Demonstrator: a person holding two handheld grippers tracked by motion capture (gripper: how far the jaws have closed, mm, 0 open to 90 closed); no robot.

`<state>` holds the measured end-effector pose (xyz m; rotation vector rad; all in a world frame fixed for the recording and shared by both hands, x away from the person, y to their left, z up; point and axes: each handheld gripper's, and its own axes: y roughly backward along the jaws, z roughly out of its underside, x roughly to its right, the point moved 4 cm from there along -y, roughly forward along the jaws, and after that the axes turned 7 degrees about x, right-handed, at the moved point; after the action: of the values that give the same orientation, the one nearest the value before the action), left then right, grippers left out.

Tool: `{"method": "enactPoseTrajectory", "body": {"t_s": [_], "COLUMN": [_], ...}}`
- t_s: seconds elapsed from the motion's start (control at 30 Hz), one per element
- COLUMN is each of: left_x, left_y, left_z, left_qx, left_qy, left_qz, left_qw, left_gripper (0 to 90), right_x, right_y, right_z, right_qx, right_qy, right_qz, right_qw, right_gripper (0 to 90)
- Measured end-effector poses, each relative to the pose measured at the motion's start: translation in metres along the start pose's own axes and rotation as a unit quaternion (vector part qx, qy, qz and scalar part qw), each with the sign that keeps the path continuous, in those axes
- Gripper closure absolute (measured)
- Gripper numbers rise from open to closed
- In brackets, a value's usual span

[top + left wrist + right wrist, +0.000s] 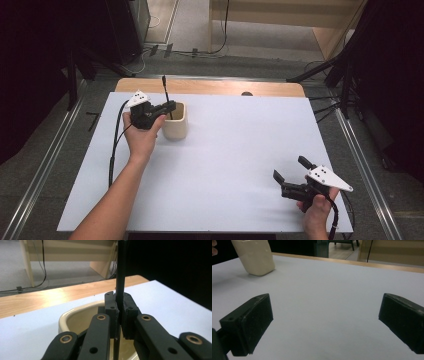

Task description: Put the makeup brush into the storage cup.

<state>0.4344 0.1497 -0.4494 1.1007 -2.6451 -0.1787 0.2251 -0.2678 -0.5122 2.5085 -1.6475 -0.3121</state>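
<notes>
High view, left tongs [169, 106] clamp thin black rod [164, 90] over cream cup [176, 128] near counter's far-left corner, right tongs [291, 168] wide apart near near-right corner.

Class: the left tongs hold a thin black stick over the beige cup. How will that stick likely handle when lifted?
The black stick looks straight above the left tongs, so probably stiff. It is thin, so likely light. Gripped upright over the beige cup, it might pivot if the hold loosens.

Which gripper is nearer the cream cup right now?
Left. The left gripper is over the cream cup, shut on a thin black stick standing in it. The right gripper sits open, far off near the table's right front corner.
</notes>
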Motion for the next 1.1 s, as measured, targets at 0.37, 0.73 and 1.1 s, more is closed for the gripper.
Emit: {"method": "enactPoseTrajectory", "body": {"t_s": [0.37,0.73,1.1], "left_x": [-0.002,0.003,0.002], "left_y": [-0.001,0.017,0.04], "left_z": [0.008,0.001,0.008], "left_qx": [-0.039,0.0,0.008], "left_qy": [-0.023,-0.016,-0.032], "left_qz": [-0.006,-0.011,0.009], "left_qw": [0.9989,0.9998,0.9994], "left_gripper": [85.5,3.2,0.0], "right_x": [-0.001,0.0,0.0], "right_y": [-0.002,-0.001,-0.001], "right_z": [0.001,0.002,0.002], "right_qx": [-0.003,-0.004,-0.005], "right_qy": [-0.001,-0.004,-0.003], "right_qz": [-0.001,0.003,0.003], "right_qw": [1.0,1.0,1.0], "right_gripper": [0.0,0.0,0.0]}}
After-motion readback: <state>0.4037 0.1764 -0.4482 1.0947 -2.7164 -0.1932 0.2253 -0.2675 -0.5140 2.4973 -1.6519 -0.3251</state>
